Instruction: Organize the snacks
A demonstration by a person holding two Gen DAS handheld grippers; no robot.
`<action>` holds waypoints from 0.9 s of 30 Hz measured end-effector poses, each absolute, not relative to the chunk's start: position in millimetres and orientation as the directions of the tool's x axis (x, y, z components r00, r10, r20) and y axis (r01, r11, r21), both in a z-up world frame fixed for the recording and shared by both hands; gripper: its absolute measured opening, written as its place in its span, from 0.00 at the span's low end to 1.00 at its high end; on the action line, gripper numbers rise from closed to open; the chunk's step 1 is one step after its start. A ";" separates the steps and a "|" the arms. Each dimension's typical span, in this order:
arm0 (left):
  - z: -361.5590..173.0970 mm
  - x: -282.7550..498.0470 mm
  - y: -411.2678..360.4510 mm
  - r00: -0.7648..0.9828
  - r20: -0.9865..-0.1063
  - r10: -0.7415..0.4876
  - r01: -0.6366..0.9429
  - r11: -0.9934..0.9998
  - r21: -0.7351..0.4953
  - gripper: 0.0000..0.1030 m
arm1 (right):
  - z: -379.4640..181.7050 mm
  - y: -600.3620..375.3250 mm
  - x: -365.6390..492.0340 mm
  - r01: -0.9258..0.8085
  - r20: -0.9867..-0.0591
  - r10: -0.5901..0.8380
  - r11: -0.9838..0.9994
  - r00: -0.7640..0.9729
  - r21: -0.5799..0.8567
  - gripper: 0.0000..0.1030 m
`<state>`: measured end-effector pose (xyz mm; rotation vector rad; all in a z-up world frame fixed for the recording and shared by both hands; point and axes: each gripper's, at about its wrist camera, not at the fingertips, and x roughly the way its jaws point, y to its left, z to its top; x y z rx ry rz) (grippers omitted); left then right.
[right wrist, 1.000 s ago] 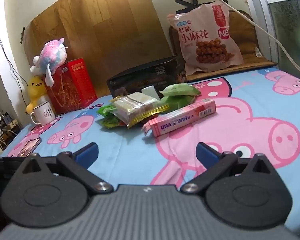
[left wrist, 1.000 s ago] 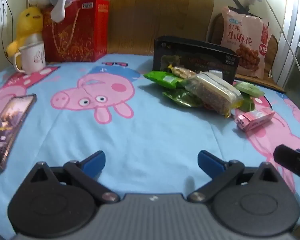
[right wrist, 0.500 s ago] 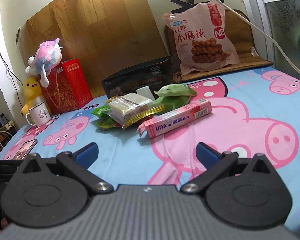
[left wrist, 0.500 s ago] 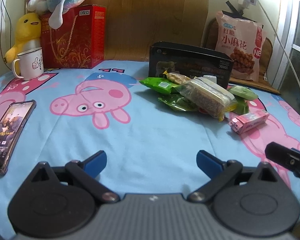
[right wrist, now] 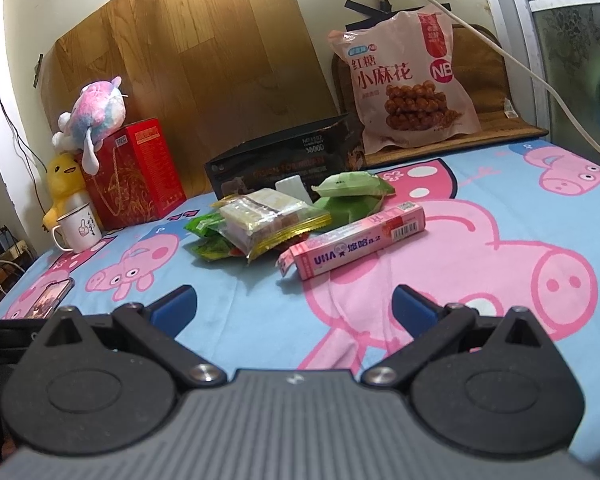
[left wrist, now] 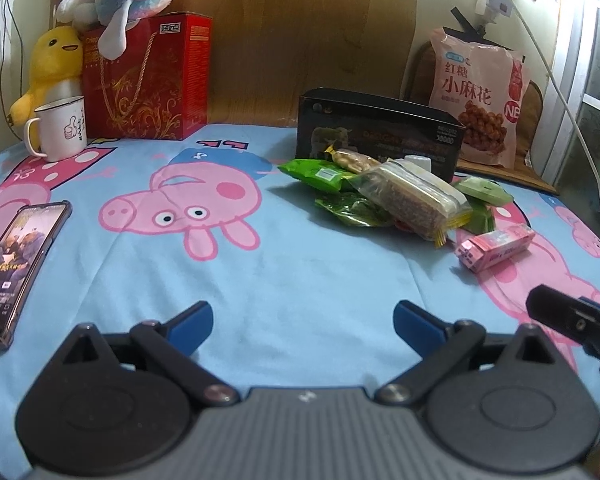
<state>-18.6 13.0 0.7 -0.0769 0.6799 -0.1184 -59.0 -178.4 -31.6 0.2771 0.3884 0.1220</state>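
A heap of snacks lies on the blue cartoon-pig cloth: a clear pack of bars [left wrist: 414,196] [right wrist: 270,216], green packets [left wrist: 320,170] [right wrist: 354,186], a small bag of nuts [left wrist: 352,159], and a long pink candy box [left wrist: 496,247] [right wrist: 360,242] at the heap's near side. Behind the heap stands an open black box [left wrist: 380,132] [right wrist: 280,160]. My left gripper [left wrist: 303,322] is open and empty, well short of the heap. My right gripper [right wrist: 294,306] is open and empty too, just in front of the pink box. Part of the right gripper shows at the left wrist view's right edge.
A phone [left wrist: 18,256] lies at the left. At the back left stand a white mug [left wrist: 62,128], a red gift box [left wrist: 148,80] and plush toys [left wrist: 56,64]. A large snack bag [left wrist: 478,96] [right wrist: 408,80] leans at the back right, under a white cable [right wrist: 500,48].
Both wrist views have tilted up slightly, so the snack heap sits lower in the frames. Both grippers stay open and nothing on the cloth has moved.
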 end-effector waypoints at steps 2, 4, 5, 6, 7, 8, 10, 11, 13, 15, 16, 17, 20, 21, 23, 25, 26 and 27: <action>0.6 -18.3 13.7 0.771 -0.623 -0.133 0.081 0.990 -0.112 0.97 | -31.4 -178.1 -59.5 -0.064 -0.354 0.168 0.956 0.920 0.288 1.00; 0.4 -18.0 13.9 0.771 -0.623 -0.134 0.082 0.990 -0.111 0.97 | -31.3 -178.2 -59.5 -0.063 -0.351 0.166 0.956 0.922 0.287 1.00; 0.4 -18.1 14.1 0.771 -0.623 -0.135 0.083 0.990 -0.112 0.97 | -31.2 -178.1 -60.0 -0.062 -0.350 0.164 0.956 0.922 0.287 1.00; 0.0 -18.2 13.9 0.770 -0.623 -0.136 0.085 0.990 -0.111 0.97 | -31.2 -178.3 -60.3 -0.060 -0.349 0.163 0.956 0.923 0.287 1.00; -0.1 -18.3 13.9 0.770 -0.623 -0.137 0.087 0.990 -0.111 0.97 | -31.2 -178.4 -60.4 -0.059 -0.348 0.162 0.956 0.923 0.287 1.00; -0.2 -18.2 13.8 0.770 -0.624 -0.138 0.089 0.990 -0.110 0.97 | -31.3 -178.5 -60.5 -0.059 -0.348 0.161 0.956 0.923 0.287 1.00; -0.5 -18.9 12.7 0.770 -0.622 -0.141 0.094 0.990 -0.107 0.97 | -31.6 -178.7 -60.5 -0.057 -0.349 0.160 0.956 0.923 0.289 1.00; -0.3 -19.3 12.4 0.771 -0.620 -0.144 0.098 0.989 -0.107 0.97 | -31.7 -178.9 -60.7 -0.056 -0.350 0.160 0.956 0.923 0.289 1.00; 0.6 -19.9 11.1 0.773 -0.617 -0.146 0.104 0.989 -0.104 0.97 | -31.8 -179.0 -61.0 -0.055 -0.350 0.159 0.956 0.923 0.290 1.00; 1.3 -20.7 10.4 0.775 -0.614 -0.148 0.109 0.989 -0.102 0.97 | -31.5 -179.0 -61.0 -0.053 -0.349 0.157 0.956 0.924 0.289 1.00; 1.8 -20.7 10.2 0.775 -0.614 -0.151 0.111 0.988 -0.103 0.97 | -31.4 -179.1 -61.3 -0.052 -0.347 0.155 0.956 0.925 0.288 1.00; 2.2 -20.9 10.1 0.775 -0.613 -0.155 0.114 0.988 -0.106 0.97 | -31.3 -179.3 -61.6 -0.052 -0.346 0.154 0.956 0.926 0.287 1.00; 3.3 -22.2 10.9 0.778 -0.606 -0.163 0.119 0.986 -0.113 0.97 | -30.6 -179.9 -63.5 -0.048 -0.334 0.146 0.957 0.931 0.284 1.00; 3.8 -22.5 11.0 0.780 -0.604 -0.166 0.121 0.986 -0.116 0.97 | -30.2 -180.2 -63.9 -0.047 -0.331 0.143 0.958 0.933 0.282 1.00; 4.7 -23.4 11.1 0.784 -0.597 -0.171 0.125 0.985 -0.118 0.97 | -29.9 -179.9 -64.4 -0.047 -0.328 0.142 0.959 0.934 0.280 1.00; 5.4 -24.1 10.3 0.787 -0.593 -0.171 0.128 0.985 -0.114 0.97 | -30.1 -179.7 -64.1 -0.050 -0.329 0.145 0.959 0.933 0.279 1.00; 5.6 -24.4 10.2 0.787 -0.592 -0.172 0.129 0.985 -0.114 0.97 | -30.2 -180.0 -64.0 -0.051 -0.329 0.146 0.959 0.933 0.279 1.00; 5.9 -24.2 10.4 0.787 -0.592 -0.173 0.131 0.985 -0.115 0.97 | -30.2 -180.0 -64.0 -0.052 -0.328 0.146 0.959 0.933 0.279 1.00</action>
